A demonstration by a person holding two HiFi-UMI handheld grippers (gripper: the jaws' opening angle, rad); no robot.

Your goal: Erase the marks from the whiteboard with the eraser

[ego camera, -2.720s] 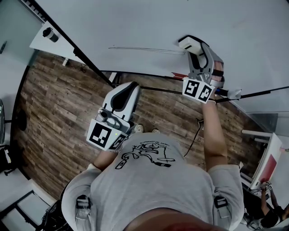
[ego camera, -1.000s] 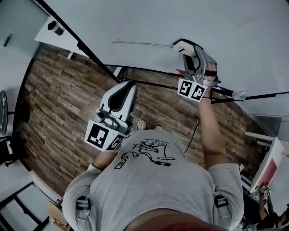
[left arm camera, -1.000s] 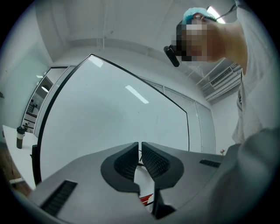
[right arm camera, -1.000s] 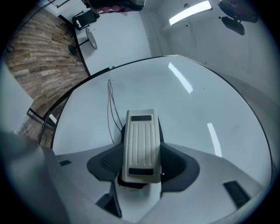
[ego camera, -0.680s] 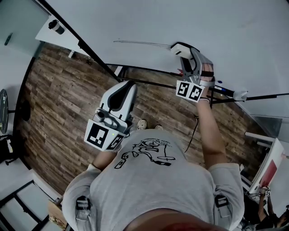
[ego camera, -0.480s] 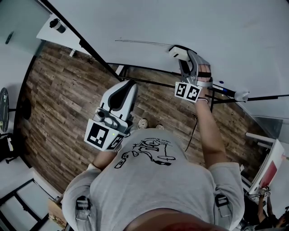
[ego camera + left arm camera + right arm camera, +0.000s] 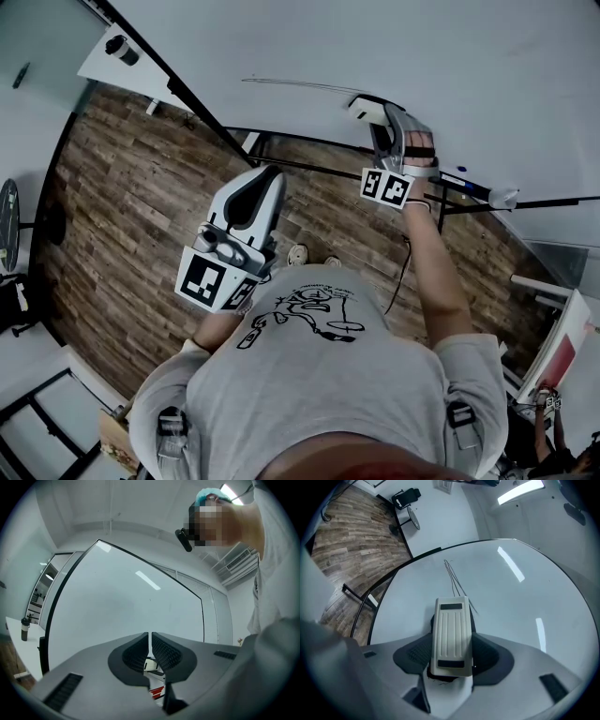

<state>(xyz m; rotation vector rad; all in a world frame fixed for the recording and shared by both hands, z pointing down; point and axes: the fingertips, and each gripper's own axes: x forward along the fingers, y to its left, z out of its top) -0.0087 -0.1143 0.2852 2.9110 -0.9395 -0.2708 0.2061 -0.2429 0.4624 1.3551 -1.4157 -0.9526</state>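
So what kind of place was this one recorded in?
Probably an office or meeting room: a large black-framed whiteboard, a wood-plank floor, and a white table with a bottle on it off to the side.

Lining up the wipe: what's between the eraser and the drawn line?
Nothing: in the right gripper view the line runs right up to the eraser.

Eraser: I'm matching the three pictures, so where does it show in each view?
Head view: eraser upper centre-right, at the right end of the marks.
Left gripper view: not in it.
Right gripper view: eraser at centre, between the jaws.
Landmark: the thin marks, just beyond the eraser in both those views.
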